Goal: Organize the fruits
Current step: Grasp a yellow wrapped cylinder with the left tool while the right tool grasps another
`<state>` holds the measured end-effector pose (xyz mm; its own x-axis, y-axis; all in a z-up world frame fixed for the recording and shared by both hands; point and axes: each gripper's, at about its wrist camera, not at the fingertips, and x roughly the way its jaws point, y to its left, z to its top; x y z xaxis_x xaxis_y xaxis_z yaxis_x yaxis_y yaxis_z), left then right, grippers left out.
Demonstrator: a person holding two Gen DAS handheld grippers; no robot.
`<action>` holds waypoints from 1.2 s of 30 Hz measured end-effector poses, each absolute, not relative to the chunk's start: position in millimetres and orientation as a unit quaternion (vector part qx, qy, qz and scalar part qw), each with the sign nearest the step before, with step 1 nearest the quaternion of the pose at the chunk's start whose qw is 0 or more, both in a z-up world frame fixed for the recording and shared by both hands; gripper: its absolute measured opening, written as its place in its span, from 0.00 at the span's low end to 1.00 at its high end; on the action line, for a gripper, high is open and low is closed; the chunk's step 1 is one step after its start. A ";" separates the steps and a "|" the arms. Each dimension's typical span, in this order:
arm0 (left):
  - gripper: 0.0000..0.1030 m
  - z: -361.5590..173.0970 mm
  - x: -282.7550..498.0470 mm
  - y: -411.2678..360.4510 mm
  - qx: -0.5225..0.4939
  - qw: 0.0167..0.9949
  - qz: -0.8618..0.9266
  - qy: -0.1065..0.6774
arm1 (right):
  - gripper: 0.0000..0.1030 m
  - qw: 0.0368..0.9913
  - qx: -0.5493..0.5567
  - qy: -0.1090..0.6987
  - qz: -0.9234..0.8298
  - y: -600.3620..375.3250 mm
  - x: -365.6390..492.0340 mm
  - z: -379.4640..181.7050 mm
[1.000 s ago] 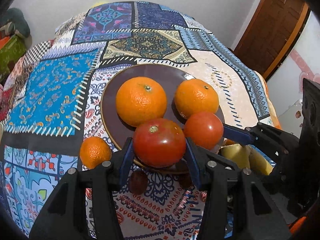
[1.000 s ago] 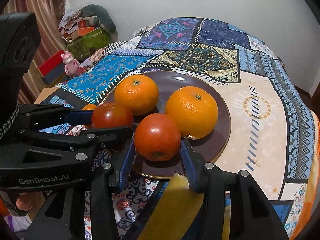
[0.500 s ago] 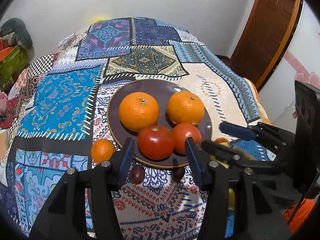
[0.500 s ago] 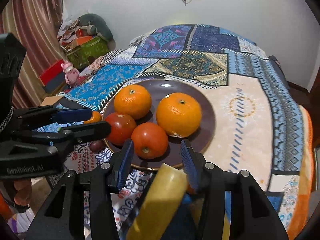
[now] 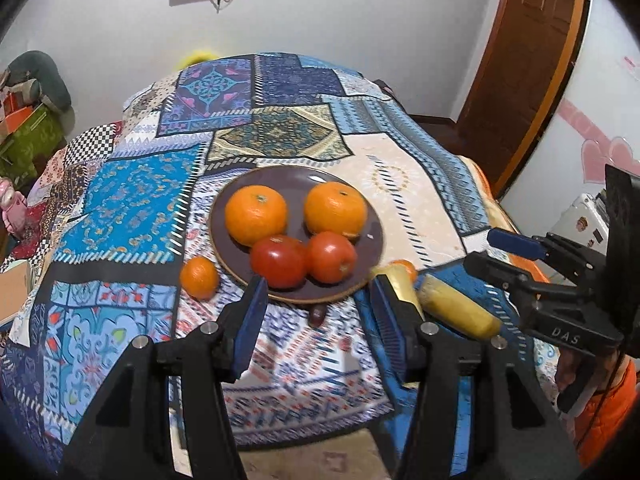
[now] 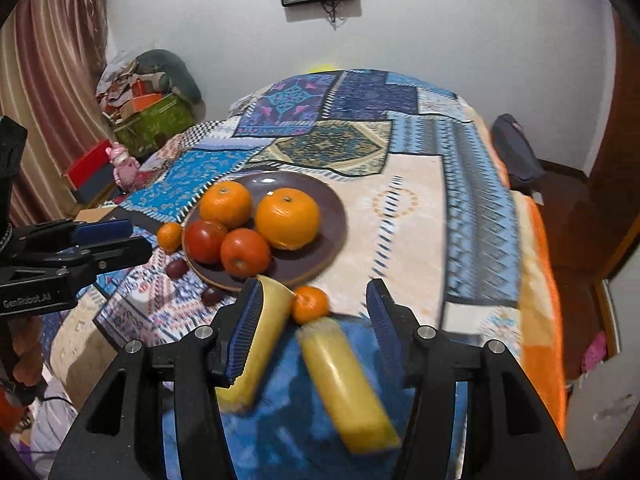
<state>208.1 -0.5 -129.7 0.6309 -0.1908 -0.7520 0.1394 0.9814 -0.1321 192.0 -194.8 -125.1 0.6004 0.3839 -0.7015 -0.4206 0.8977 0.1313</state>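
Small orange (image 5: pixel 199 277) sits left of the plate (image 5: pixel 224 216), two oranges (image 5: pixel 256 214) and two tomatoes (image 5: pixel 279 261) grouped on it, bananas (image 6: pixel 344 376) loose at right, so left gripper (image 5: pixel 318 322) and right gripper (image 6: pixel 314 334) hover, jaws wide, empty, likely between picks.

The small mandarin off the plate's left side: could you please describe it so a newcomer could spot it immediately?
Find the brown plate on the patchwork cloth. Just off its left edge, on the cloth, sits the small mandarin. It is far smaller than the two oranges on the plate, and a second small mandarin lies by the bananas.
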 end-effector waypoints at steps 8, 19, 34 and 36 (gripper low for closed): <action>0.52 -144.9 190.6 -46.4 -0.024 0.893 -0.097 0.438 | 0.49 0.888 -0.022 0.402 0.224 -217.7 172.2 -139.3; 0.52 -183.1 197.9 -83.3 -0.014 0.874 -0.101 0.475 | 0.49 0.876 -0.013 0.419 0.241 -219.4 166.9 -167.6; 0.50 -224.0 239.5 -86.3 -0.035 0.850 -0.097 0.517 | 0.41 0.854 0.005 0.449 0.262 -219.7 185.5 -191.8; 0.49 -225.2 242.6 -85.8 -0.034 0.851 -0.094 0.516 | 0.42 0.851 0.007 0.453 0.266 -218.7 187.2 -193.0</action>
